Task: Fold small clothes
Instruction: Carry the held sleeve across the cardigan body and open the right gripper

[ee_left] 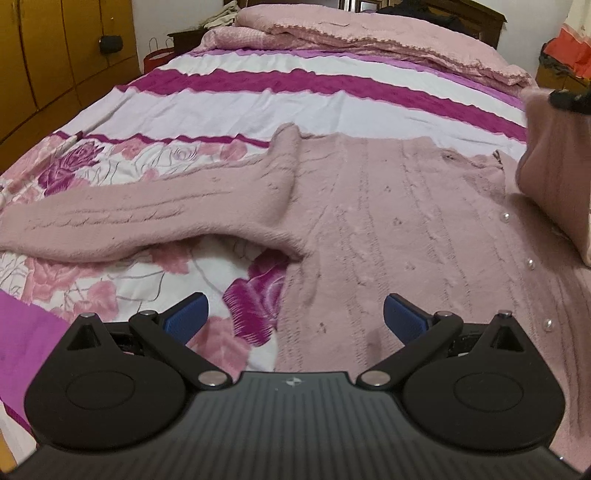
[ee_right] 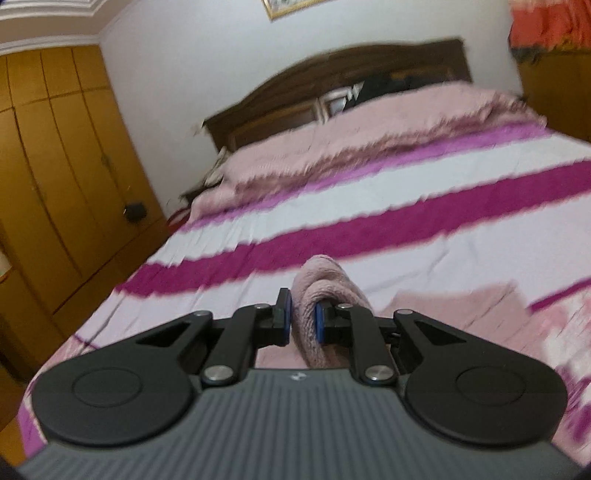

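We see a pink knitted sweater lying flat on the bed, over the floral part of the bedspread toward the foot edge, with 1 sleeve stretched out toward the bed's left edge. Small pearl beads dot the sweater's right side. Our left hand-held gripper hovers just above the sweater's lower hem with its 2 blue pads spread wide apart and nothing between them. Our right hand-held gripper has its pads closed tightly on a fold of the pink knit, the other sleeve, which it holds raised off the bed; in the left wrist view this lifted cloth hangs at the right edge. A folded pink blanket lies across the head of the bed, below the dark wooden headboard, and a yellow wardrobe stands along the bed's left side.
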